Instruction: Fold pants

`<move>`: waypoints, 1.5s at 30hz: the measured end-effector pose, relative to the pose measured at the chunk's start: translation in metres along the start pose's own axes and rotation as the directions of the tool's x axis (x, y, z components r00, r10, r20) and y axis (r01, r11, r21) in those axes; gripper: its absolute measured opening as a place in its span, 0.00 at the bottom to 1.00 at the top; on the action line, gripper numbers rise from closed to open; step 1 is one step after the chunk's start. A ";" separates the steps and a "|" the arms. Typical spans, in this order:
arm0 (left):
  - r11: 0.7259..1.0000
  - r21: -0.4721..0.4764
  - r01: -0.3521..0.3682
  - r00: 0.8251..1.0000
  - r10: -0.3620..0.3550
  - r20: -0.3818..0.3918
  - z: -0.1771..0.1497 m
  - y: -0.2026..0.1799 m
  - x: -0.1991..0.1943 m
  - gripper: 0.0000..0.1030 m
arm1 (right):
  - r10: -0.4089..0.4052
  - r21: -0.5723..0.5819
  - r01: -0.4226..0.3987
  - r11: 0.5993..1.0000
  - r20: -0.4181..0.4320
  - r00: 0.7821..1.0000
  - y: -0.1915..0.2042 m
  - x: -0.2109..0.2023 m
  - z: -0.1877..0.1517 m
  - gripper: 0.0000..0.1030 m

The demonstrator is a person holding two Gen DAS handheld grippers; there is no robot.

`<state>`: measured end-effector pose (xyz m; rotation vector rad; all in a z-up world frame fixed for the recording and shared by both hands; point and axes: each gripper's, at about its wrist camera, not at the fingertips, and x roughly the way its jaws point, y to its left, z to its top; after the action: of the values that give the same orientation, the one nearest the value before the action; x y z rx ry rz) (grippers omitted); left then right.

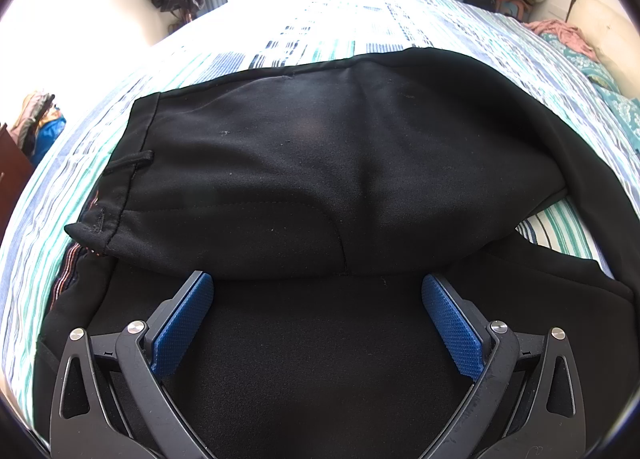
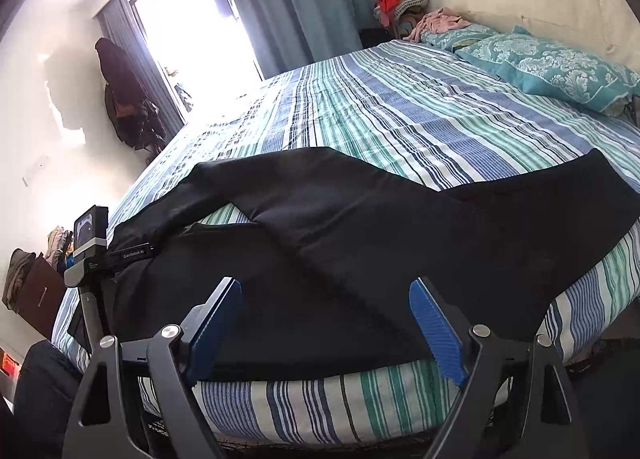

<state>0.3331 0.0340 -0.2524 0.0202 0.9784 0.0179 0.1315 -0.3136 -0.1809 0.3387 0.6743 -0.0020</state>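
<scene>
Left gripper (image 1: 318, 287) — 2 black skeletal arms with triangular cut-outs, silver round screw heads at the pivots, blue knurled pads (image 1: 452, 325). Right gripper (image 2: 326, 293) — same build. At 9 o'clock in the right wrist view, the left unit's body shows "GenRobot.AI" lettering.

Matt black cloth pants (image 1: 280, 163), my left claw (image 1: 318, 291) pads (image 1: 452, 323) rough knurled blue plastic, bed (image 2: 400, 115) sheet striped woven cotton

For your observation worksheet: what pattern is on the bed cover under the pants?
Blue, green and white stripes on the bed cover; the right wrist view shows it best.
</scene>
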 end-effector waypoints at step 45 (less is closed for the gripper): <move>1.000 -0.004 -0.015 1.000 0.015 -0.006 0.002 -0.002 0.003 1.00 | 0.152 0.633 -0.142 0.761 0.039 0.988 -0.127 0.021 0.016 0.08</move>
<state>0.3364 0.0316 -0.2534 0.0242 0.9843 0.0337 0.1434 -0.4366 -0.2216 1.0540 0.6456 -0.0804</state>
